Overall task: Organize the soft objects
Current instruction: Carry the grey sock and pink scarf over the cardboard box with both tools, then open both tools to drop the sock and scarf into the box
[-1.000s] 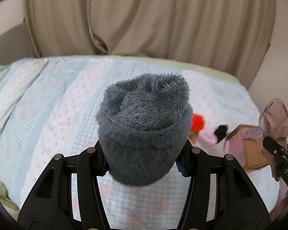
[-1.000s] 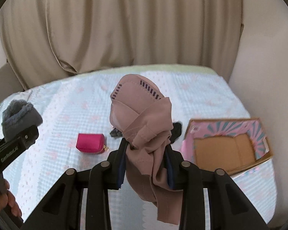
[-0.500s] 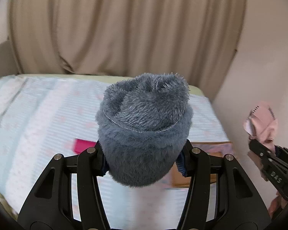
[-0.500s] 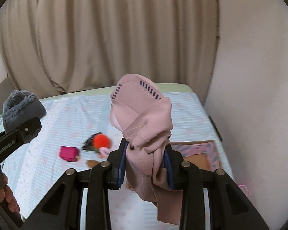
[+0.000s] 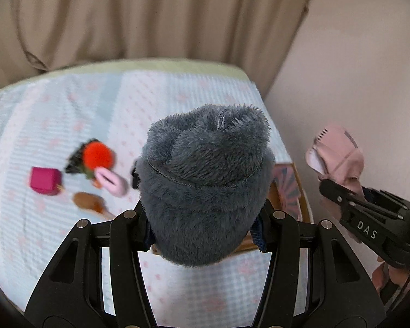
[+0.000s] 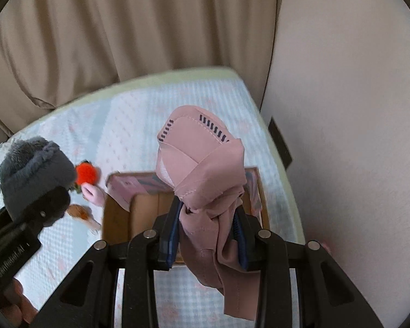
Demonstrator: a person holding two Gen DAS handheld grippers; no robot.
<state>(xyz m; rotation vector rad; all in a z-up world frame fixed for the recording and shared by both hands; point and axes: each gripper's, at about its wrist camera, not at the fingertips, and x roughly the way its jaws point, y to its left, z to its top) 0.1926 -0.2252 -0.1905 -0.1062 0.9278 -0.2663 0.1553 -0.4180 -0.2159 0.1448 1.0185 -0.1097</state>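
A fluffy grey sock (image 5: 205,186) is bunched upright between the pads of my left gripper (image 5: 203,228), which is shut on it over the bed. My right gripper (image 6: 207,235) is shut on a folded dusty-pink cloth (image 6: 202,169), whose tail hangs below the fingers. Directly beneath and beyond the pink cloth lies an open cardboard box (image 6: 117,213) with a pink patterned lining; nothing shows on the part of its floor I can see. In the right wrist view the grey sock (image 6: 32,169) hangs to the left of the box. In the left wrist view the pink cloth (image 5: 336,153) is at the right.
On the pale blue bedspread (image 5: 68,114), left of the box, lie an orange pompom (image 5: 98,154), a magenta pouch (image 5: 45,180), a pink fluffy piece (image 5: 110,181) and a brown item (image 5: 88,201). A beige curtain (image 6: 123,27) hangs behind; a wall (image 6: 341,109) is close on the right.
Both grippers have swept right across the bed, each still holding its item. The box now lies right under the pink cloth, and the small items have shifted left in both views.
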